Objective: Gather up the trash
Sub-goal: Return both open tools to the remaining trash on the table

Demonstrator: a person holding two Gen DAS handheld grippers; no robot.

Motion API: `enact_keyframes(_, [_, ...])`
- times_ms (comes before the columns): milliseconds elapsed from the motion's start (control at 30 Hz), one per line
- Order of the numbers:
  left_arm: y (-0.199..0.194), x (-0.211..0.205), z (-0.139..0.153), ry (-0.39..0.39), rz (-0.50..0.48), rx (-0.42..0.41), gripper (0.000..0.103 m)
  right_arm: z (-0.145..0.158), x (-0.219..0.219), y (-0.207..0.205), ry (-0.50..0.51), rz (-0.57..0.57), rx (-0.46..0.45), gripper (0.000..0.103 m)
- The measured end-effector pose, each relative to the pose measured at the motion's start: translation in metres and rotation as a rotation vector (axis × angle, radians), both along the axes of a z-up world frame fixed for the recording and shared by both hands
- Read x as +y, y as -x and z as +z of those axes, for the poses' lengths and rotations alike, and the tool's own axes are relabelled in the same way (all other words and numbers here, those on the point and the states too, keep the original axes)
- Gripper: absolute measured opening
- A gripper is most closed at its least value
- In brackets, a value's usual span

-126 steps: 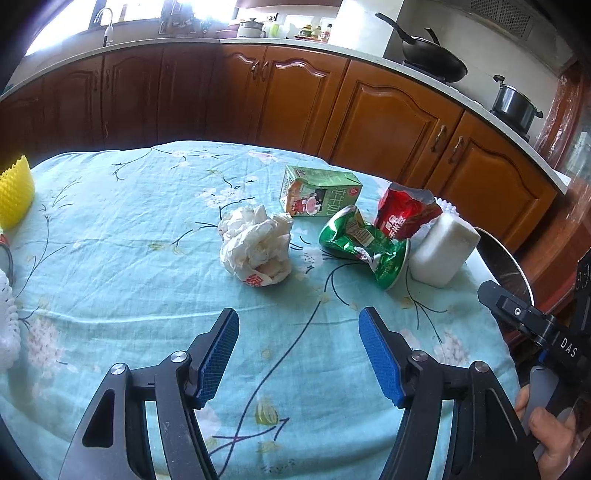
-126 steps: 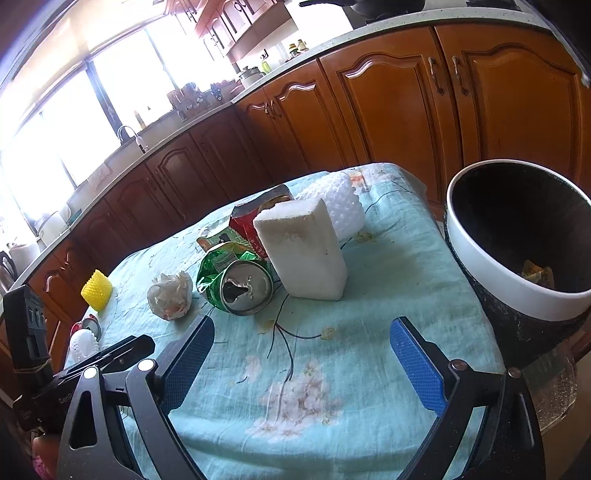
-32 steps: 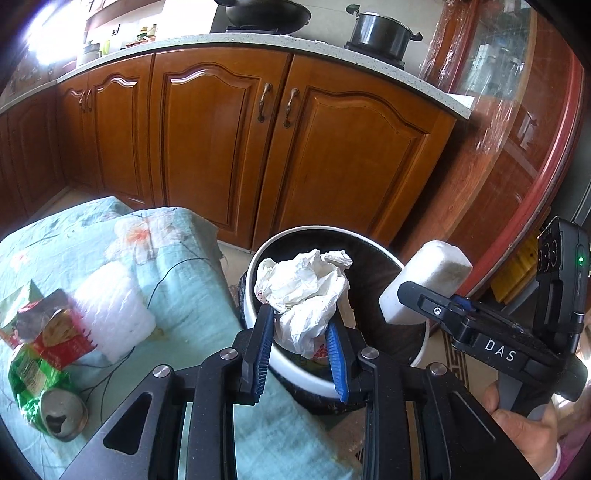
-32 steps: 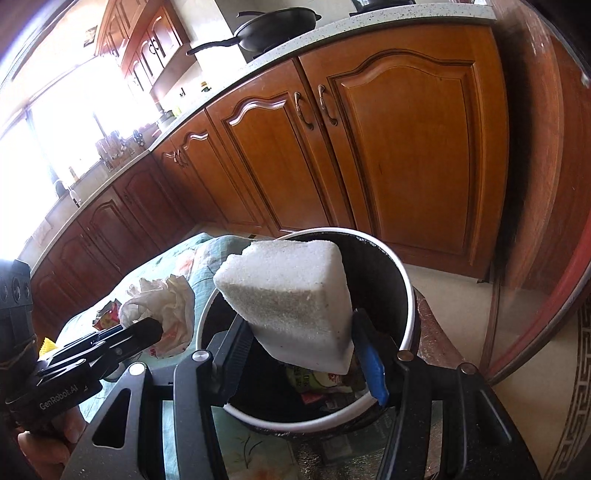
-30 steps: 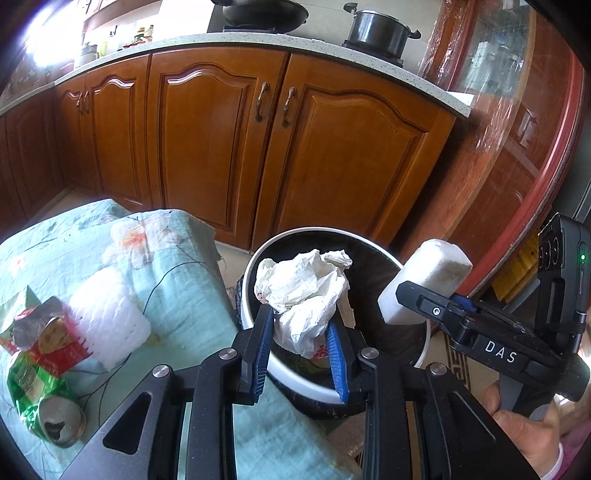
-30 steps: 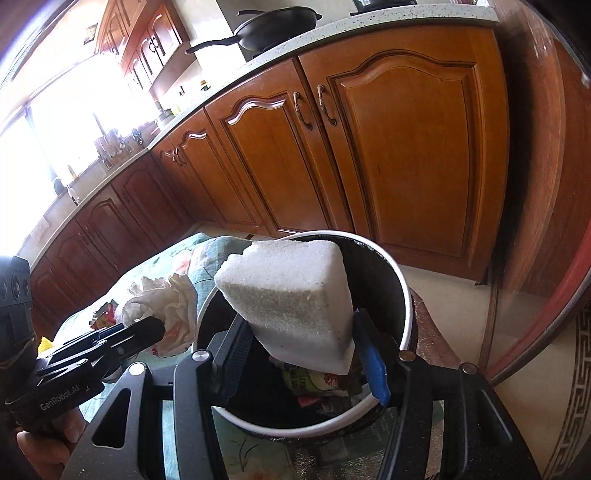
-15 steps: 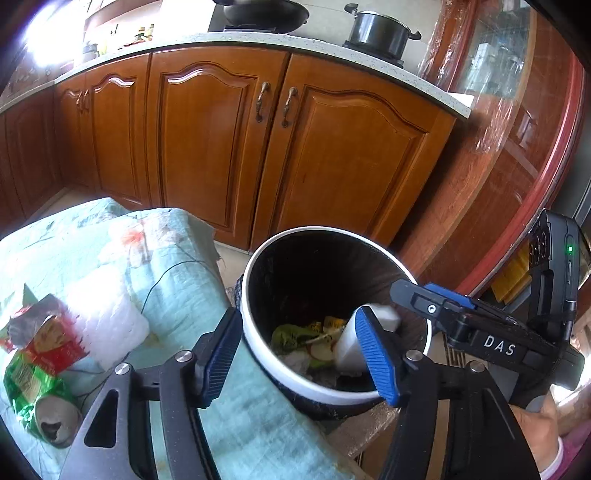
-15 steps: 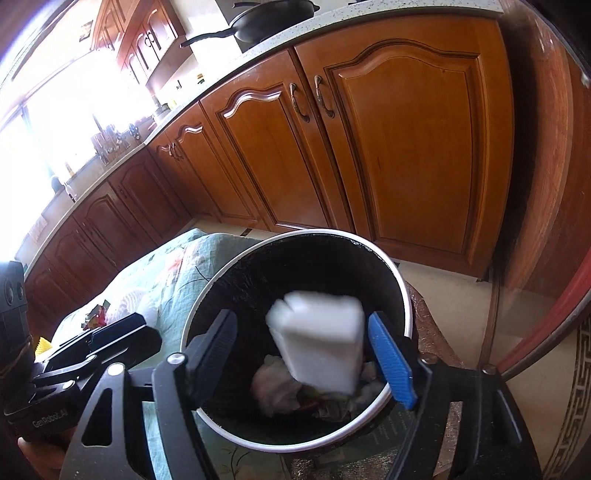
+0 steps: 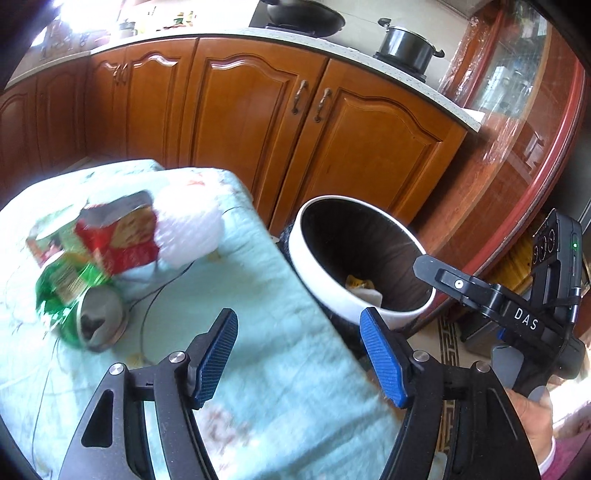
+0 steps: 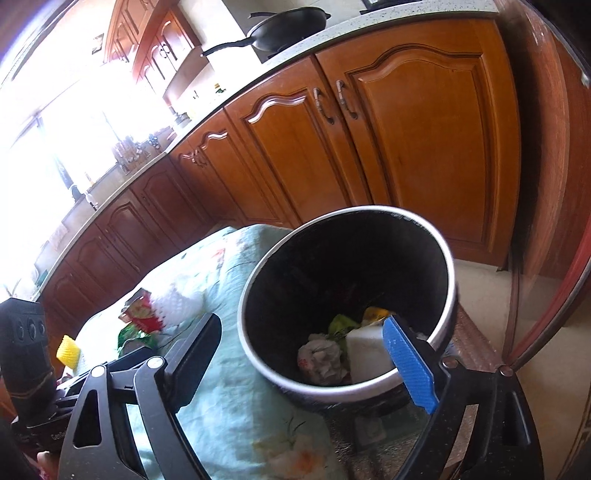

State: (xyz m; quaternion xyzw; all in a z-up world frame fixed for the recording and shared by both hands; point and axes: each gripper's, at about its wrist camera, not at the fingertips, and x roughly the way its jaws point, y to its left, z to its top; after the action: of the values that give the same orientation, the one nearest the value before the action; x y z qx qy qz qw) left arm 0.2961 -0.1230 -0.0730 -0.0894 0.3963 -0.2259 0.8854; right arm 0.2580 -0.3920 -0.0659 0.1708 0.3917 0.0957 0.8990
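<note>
While both claws have just been opening and now stand apart and empty, the left claw (image 9: 299,354) hangs over the tabletop (image 9: 280,369) and the right claw (image 10: 303,365) over the bin (image 10: 258,295). Crumpled paper (image 10: 321,356) and a white foam block (image 10: 365,354) lie inside; blurred wrappers (image 9: 110,240), apparently a can too, lie on the tabletop.

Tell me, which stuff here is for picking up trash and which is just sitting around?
For the job:
- trash bin
- crumpled paper and white foam block, both in the bin
- crushed green can, red wrapper, white foam net on the table

Just lying about:
- wok
- pot
- yellow foam cup
</note>
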Motion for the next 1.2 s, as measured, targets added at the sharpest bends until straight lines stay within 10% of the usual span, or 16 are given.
enact_keyframes(1200, [0.064, 0.162, -0.003, 0.031, 0.286, 0.086, 0.068, -0.022, 0.130, 0.020, 0.045, 0.230, 0.023, 0.091])
